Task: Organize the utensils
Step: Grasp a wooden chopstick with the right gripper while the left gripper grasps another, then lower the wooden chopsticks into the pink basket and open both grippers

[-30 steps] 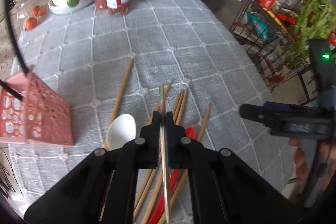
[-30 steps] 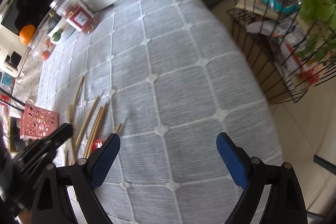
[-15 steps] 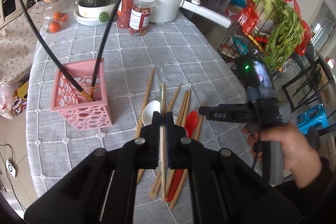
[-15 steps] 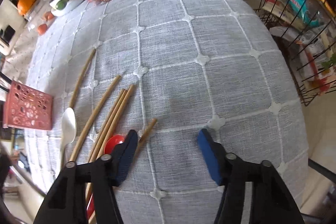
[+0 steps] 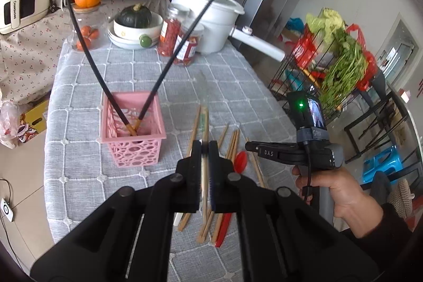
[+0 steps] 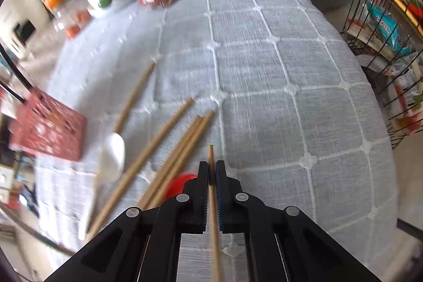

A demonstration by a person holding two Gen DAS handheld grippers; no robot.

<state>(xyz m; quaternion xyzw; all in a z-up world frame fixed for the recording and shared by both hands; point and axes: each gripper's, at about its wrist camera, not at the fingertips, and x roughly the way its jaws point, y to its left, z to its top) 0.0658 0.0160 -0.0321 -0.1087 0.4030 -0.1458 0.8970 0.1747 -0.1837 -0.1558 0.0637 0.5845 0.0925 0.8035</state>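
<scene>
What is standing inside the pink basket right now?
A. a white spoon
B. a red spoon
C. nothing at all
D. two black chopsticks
D: two long black chopsticks lean out of the pink basket, while the white spoon and the red spoon lie on the grey tablecloth with the wooden chopsticks.

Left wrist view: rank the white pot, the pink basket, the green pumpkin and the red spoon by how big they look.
1. white pot
2. pink basket, nearer the camera, so unsure against the pot
3. green pumpkin
4. red spoon, partly hidden
</scene>
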